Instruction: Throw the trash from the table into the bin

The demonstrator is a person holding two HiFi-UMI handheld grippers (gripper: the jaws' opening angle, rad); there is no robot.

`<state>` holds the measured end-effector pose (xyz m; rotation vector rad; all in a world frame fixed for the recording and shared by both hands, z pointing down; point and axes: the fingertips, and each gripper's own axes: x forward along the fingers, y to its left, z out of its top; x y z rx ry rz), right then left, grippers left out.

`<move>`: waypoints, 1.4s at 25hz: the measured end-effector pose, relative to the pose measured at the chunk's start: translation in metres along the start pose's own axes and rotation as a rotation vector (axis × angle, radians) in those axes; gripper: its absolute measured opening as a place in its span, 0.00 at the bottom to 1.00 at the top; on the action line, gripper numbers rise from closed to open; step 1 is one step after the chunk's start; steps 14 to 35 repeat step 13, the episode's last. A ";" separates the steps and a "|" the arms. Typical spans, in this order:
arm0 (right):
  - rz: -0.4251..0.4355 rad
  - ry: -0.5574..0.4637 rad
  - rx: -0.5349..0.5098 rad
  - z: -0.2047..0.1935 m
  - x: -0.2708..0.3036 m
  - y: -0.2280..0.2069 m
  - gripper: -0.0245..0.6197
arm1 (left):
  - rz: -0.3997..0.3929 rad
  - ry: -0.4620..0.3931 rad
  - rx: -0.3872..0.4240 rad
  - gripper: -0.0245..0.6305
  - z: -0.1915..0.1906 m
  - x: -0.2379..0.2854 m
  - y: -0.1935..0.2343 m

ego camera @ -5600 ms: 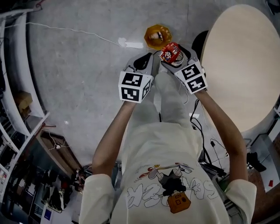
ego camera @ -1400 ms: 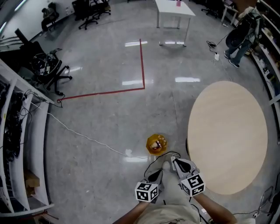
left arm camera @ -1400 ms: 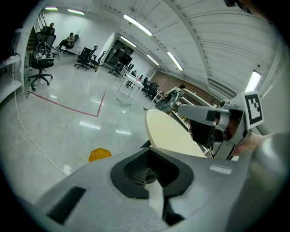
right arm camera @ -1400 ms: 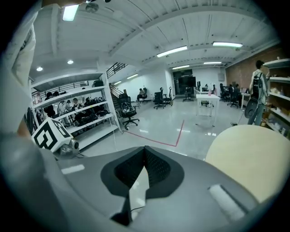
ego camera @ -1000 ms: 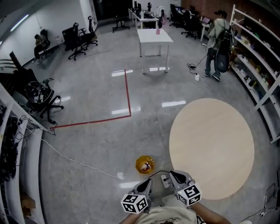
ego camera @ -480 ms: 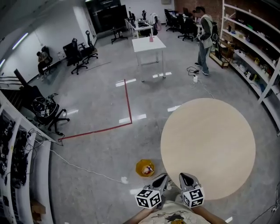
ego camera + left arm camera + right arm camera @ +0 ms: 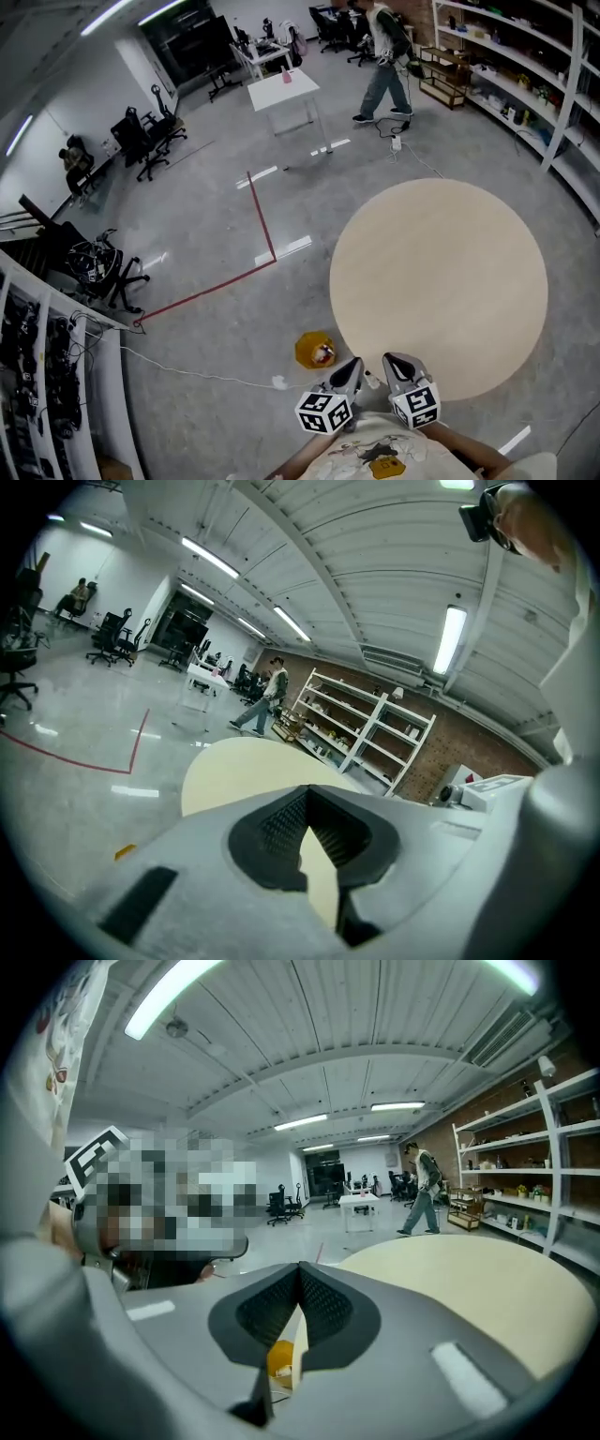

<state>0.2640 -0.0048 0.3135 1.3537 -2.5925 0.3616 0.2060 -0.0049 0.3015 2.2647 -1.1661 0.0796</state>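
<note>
1. Sitting in the bin (image 7: 315, 350): trash (image 7: 324, 354), one red-white piece visible. The bin stands on the floor, near the table (image 7: 441, 272) edge.
2. Bin lies ahead-left of both. Left hand-held gripper (image 7: 351, 367) is nearer than right hand-held gripper (image 7: 391, 362).
3. Both pressed together, pinching nothing.
4. Count: one bin, one table, zero trash on the table. Looks done.

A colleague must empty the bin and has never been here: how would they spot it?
Find the big round pale table on the grey floor. Beside its near left edge stands the small bin. It is the only orange-yellow thing on the floor, with red trash inside.
</note>
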 end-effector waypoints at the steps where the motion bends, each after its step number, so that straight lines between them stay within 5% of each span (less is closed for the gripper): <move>1: -0.001 0.002 0.005 -0.003 -0.003 0.000 0.05 | -0.005 0.006 0.004 0.04 -0.003 0.000 -0.003; 35: -0.014 -0.004 0.038 -0.018 -0.020 0.011 0.05 | -0.040 0.041 -0.001 0.04 -0.025 -0.011 -0.013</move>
